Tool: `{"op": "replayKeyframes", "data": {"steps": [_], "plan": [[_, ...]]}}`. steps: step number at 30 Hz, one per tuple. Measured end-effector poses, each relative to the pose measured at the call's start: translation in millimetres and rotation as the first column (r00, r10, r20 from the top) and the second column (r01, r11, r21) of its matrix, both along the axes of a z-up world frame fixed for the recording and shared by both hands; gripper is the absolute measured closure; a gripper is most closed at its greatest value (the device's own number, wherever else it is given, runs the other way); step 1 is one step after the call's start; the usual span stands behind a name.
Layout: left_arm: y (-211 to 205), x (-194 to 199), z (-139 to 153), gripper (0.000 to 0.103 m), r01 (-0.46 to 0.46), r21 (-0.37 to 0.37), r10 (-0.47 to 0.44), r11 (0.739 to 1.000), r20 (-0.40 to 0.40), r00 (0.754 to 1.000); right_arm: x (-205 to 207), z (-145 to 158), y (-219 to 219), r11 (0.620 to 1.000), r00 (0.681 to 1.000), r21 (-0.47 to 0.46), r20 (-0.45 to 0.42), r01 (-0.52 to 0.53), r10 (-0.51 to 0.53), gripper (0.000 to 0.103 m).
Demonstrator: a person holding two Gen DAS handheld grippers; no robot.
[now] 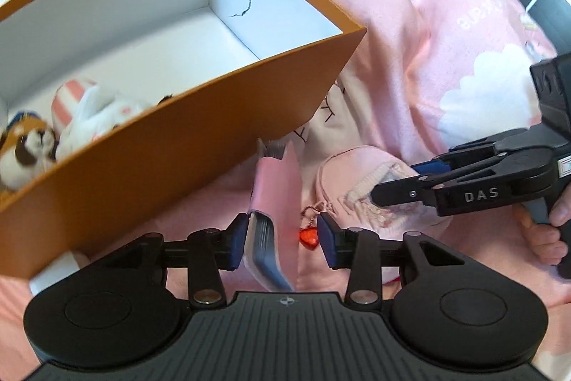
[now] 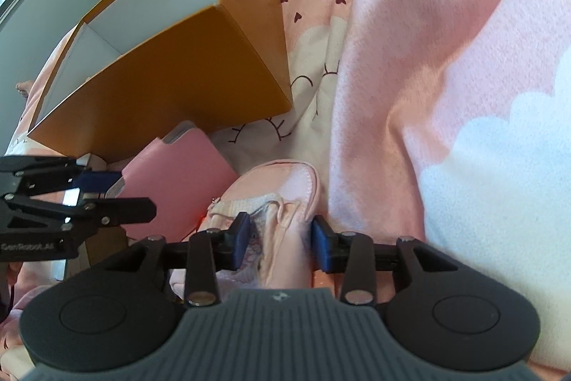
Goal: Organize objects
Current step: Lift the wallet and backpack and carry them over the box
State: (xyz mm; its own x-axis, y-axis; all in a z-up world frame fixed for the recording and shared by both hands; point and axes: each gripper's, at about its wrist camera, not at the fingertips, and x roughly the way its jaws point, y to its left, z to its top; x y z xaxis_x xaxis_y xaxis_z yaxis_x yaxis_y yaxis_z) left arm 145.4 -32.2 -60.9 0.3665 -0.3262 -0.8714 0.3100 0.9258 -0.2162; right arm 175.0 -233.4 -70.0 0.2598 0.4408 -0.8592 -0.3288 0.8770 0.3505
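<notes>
- The orange box [image 1: 200, 127] sits on the pink bedding [image 1: 446, 34], its open top facing up, so small things can be dropped in; plush toys [image 1: 89, 116] already lie at one end.
- The left gripper [image 1: 282, 238] straddles a pink notebook [image 1: 274, 181] just beside the box wall; its jaws stand apart, one pad touching the cover, the other clear of it, so I judge no grip is made yet.
- A red heart charm [image 1: 308, 237] dangles between notebook and pouch.
- The right gripper [image 2: 278, 238] brackets a pink zip pouch [image 2: 285, 188]; its jaws also stand apart, seemingly lined up to pinch the fabric.
- Both items lie near the box, probably bound for it.
</notes>
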Motion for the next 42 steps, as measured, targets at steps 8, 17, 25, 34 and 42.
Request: {"op": "replayKeyframes", "data": {"steps": [8,17,25,34,42], "plan": [[5.2,-2.2,-3.5,0.078,-0.045,-0.001,0.045,0.999,-0.007,0.999,1.9,-4.5,-2.3,1.0,1.0,0.028,-0.02,0.002,-0.002,0.068],[30.9,-38.9,27.0,0.083,-0.165,-0.179,0.171,0.97,0.013,0.985,-14.9,38.6,2.2,0.998,0.994,0.033,0.102,-0.045,0.042,0.079],[61.7,-55.4,76.9,0.083,-0.251,-0.38,0.303,0.89,0.084,0.949,-26.1,106.1,3.4,0.993,0.957,0.051,0.277,-0.103,0.085,0.08],[94.7,-14.6,114.2,0.083,-0.331,-0.505,0.461,0.797,0.156,0.874,3.6,175.4,24.5,0.986,0.86,0.074,0.501,-0.147,0.09,0.08],[102.8,52.7,51.6,0.083,-0.482,-0.51,0.534,0.712,-0.052,0.844,43.0,175.0,56.6,0.993,0.804,-0.031,0.584,-0.115,0.111,0.08]]}}
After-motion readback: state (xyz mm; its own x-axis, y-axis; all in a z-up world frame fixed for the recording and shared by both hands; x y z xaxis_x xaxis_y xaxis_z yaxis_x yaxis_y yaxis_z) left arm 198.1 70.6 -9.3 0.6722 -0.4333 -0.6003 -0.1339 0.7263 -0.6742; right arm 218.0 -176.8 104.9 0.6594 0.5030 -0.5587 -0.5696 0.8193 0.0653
